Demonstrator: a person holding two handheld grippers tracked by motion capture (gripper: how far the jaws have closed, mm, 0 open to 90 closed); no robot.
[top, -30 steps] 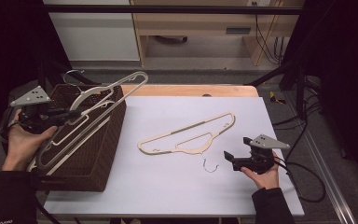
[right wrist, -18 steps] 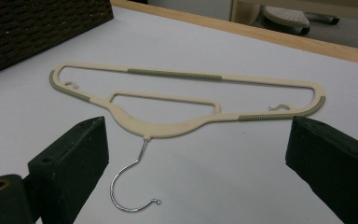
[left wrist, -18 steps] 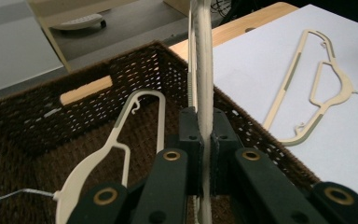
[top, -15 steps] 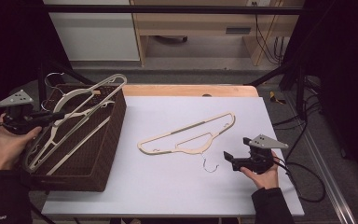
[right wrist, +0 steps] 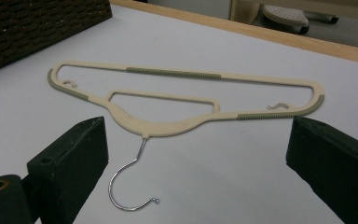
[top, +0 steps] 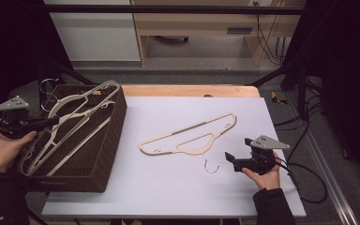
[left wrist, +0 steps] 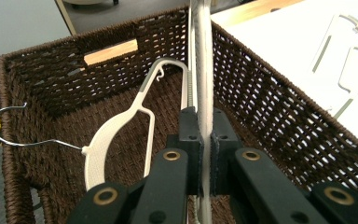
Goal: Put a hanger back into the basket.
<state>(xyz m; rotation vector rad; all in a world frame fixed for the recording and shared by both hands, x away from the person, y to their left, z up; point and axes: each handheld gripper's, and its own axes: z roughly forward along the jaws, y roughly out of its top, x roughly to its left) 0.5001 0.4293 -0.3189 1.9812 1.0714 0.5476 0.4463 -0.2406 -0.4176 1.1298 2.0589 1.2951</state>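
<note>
Over the wicker basket [top: 101,154], the left gripper [top: 47,123] is clamped on the bar of a cream hanger [top: 82,105] — jaws pinched tight on the thin rail, per the left gripper view [left wrist: 204,70]. That hanger sits tilted, its top end resting on the basket's far rim, lower end inside w/ other hangers [left wrist: 121,126]. Judged light, stiff plastic, slightly slick; the ribbed grey strips should give better purchase than bare rail. The 2nd hanger [top: 190,138] lies flat on the white table [top: 168,187], hook toward the right gripper [top: 230,160], whose jaws stand wide apart, nothing between them. Recommended hold: neck above the wire hook [right wrist: 133,184] — balanced, approx. mid-span. Hook is thin, may snag the weave.
</note>
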